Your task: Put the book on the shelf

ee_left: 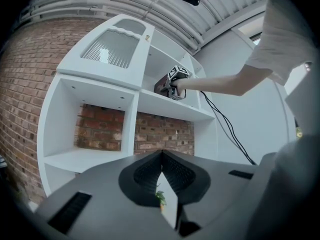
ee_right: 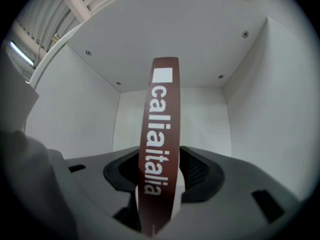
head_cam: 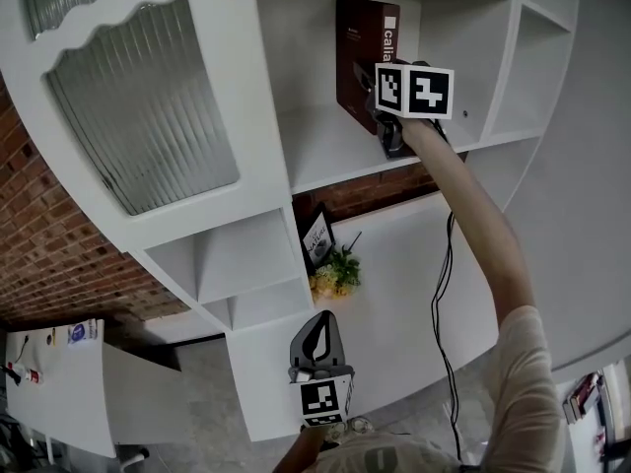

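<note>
A dark red book (head_cam: 360,57) with white spine lettering stands upright in a white shelf compartment (head_cam: 325,156). My right gripper (head_cam: 386,134) reaches level into that compartment. In the right gripper view the book's spine (ee_right: 160,134) stands between the jaws of the right gripper (ee_right: 159,184), with a sliver of white showing beside it, so the pads are off it and the gripper is open. My left gripper (head_cam: 319,321) hangs low in front of the shelf unit. Its tips meet, holding nothing, in the left gripper view (ee_left: 161,154). From there the book (ee_left: 161,85) shows far off.
A ribbed glass cabinet door (head_cam: 148,106) is left of the book's compartment. Below sit a small framed picture (head_cam: 317,236) and a potted plant (head_cam: 335,274) against a brick wall (head_cam: 49,235). A black cable (head_cam: 444,294) hangs from the right arm. A white table (head_cam: 59,372) carries small items.
</note>
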